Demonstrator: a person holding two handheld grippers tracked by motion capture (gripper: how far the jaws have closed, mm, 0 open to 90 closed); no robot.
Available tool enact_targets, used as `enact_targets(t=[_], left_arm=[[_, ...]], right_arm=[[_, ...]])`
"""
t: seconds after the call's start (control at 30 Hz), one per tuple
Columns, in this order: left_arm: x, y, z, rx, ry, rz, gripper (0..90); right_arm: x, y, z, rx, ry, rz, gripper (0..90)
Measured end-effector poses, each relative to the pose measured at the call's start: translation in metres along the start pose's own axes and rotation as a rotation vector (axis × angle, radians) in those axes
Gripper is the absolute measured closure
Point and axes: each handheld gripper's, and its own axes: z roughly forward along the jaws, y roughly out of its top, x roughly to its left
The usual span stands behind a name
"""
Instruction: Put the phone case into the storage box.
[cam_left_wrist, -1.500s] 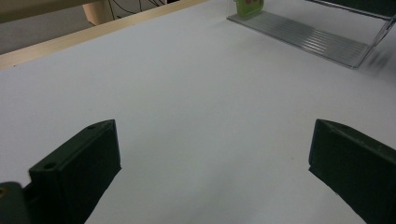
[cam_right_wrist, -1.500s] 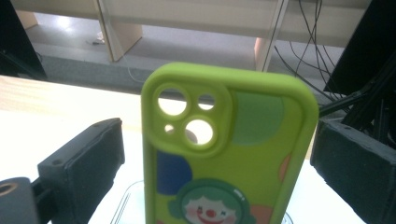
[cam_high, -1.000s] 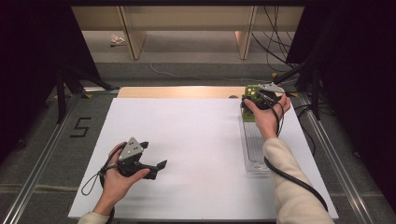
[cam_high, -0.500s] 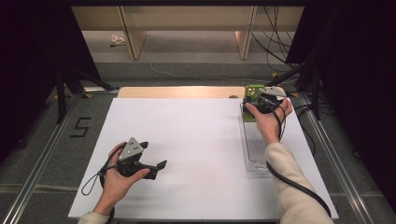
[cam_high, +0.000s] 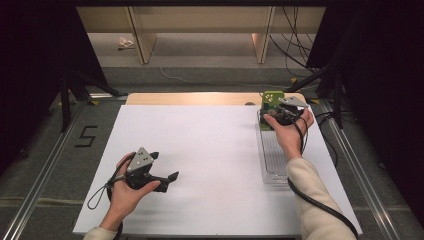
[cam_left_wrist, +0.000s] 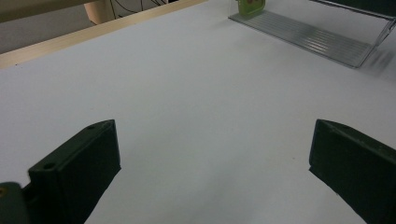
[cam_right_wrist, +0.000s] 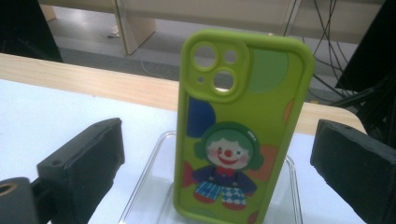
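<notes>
1 phone case (cam_right_wrist: 240, 135), 1 clear rack (cam_high: 274, 155)

The phone case (cam_right_wrist: 242, 128) stands upright just ahead of the right gripper (cam_high: 281, 116), centred between its two spread jaws without touching either, its camera cut-outs at the top and its back facing the gripper. Its foot sits in the far end of the clear plastic rack (cam_high: 272, 155), which runs from beneath the right gripper back along the forearm toward the person. The table's wooden edge (cam_right_wrist: 93, 81) crosses behind the case. The left gripper (cam_high: 159, 176) is well apart, at the table's near left, over bare white tabletop (cam_left_wrist: 196, 93); from it, the rack and case lie far ahead to its right.
</notes>
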Motion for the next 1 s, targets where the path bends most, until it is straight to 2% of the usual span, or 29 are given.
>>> enact_targets(t=[0.43, 0.63, 1.0], left_arm=[[0.000, 0.000, 0.000, -0.001, -0.001, -0.002, 1.5], [0.000, 0.000, 0.000, -0.001, -0.001, -0.002, 1.5], [0.000, 0.000, 0.000, -0.001, -0.001, -0.002, 1.5]], right_arm=[[0.005, -0.006, -0.012, -0.010, 0.032, -0.027, 4.5], [0.006, -0.010, -0.016, -0.006, 0.049, -0.023, 4.9], [0.008, -0.013, -0.026, -0.013, 0.099, -0.038, 5.4]])
